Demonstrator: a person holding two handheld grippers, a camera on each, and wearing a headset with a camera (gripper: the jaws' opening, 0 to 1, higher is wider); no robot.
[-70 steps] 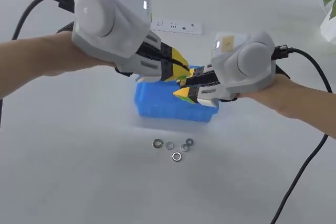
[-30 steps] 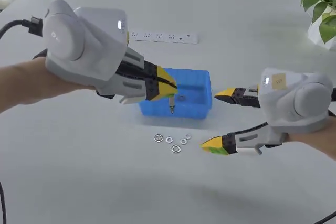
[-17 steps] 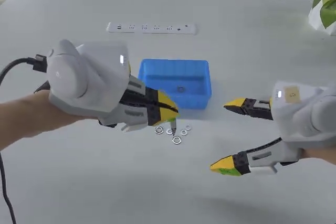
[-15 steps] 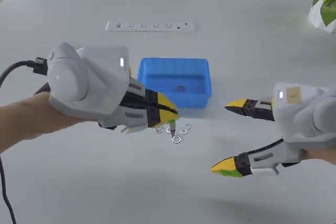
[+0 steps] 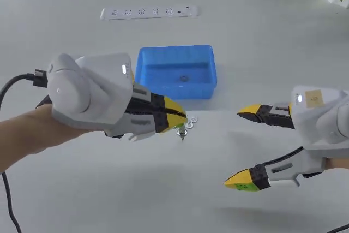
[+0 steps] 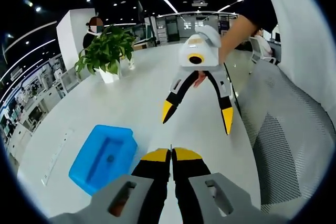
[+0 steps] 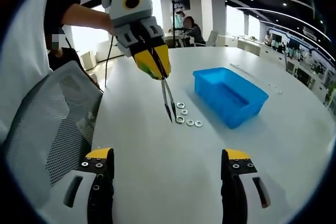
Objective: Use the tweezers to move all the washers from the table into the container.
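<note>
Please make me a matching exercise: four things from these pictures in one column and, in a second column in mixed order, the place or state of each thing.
Column one
1. left tool
2. right tool
3. blue rectangular plastic container
4. small silver metal washers

Column two
A. lie on the white table, beside the tweezer tips
B. jaws wide apart, holding nothing
C. has one small metal ring on its floor
D. shut on thin metal tweezers

Pairs: 1-D, 2-B, 3-C, 4-A
</note>
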